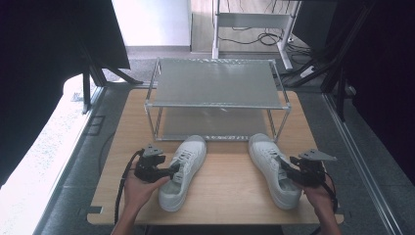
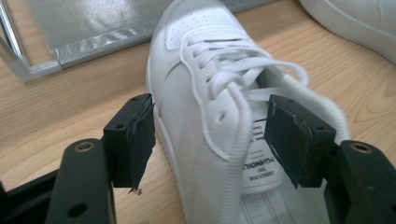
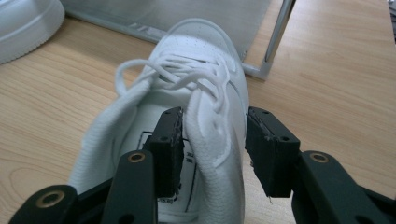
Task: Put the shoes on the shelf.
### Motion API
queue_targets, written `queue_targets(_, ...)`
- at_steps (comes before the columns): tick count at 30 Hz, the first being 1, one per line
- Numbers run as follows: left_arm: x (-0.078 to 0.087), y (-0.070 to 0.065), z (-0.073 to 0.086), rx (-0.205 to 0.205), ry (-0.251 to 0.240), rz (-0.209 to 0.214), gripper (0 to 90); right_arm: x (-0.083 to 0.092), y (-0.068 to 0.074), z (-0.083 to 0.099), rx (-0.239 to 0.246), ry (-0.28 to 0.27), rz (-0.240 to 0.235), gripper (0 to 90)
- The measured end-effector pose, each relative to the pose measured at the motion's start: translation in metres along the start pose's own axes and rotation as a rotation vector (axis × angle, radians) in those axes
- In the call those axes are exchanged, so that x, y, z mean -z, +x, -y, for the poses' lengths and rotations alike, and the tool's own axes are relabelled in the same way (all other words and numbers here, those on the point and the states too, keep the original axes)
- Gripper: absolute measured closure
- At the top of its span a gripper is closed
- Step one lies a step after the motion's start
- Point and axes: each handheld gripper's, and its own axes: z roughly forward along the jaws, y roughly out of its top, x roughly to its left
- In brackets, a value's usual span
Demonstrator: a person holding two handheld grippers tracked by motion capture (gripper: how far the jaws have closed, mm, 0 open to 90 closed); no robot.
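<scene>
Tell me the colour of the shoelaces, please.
White, like the shoes; the laces show best in the left gripper view.

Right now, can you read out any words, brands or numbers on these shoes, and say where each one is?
"HUMANOID", seen upside down, partly cut off: on the insole label of the left shoe.
Smaller lines beside it: too small to read.
Insole print in the right shoe: hidden by the fingers, unreadable.

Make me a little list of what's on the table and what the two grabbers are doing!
Table: wooden table
Rack: metal two-shelf shoe rack, bare
Left sneaker: white lace-up sneaker, toe toward rack
Right sneaker: white sneaker, toe toward rack
Left gripper: left gripper open, jaws straddling its sneaker's side wall
Right gripper: right gripper open, one jaw inside its sneaker, one outside
</scene>
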Motion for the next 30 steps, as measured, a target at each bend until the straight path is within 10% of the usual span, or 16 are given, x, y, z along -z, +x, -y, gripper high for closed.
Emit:
queue_targets(14,-0.014,0.002,0.003,0.025,0.058,-0.028,54.8,-0.014,-0.004,0.0,0.019,0.055,0.035,61.5)
queue_targets(20,-0.025,0.0,0.0,0.028,0.107,-0.071,64.9,-0.028,-0.008,-0.001,0.016,0.119,0.038,67.7)
queue_targets(25,-0.038,-0.01,-0.003,-0.02,0.17,-0.191,72.7,-0.033,-0.007,-0.004,0.026,0.155,0.051,70.5)
queue_targets(30,-0.038,-0.01,-0.002,-0.012,0.167,-0.197,76.2,-0.039,-0.008,-0.003,0.016,0.184,0.065,73.6)
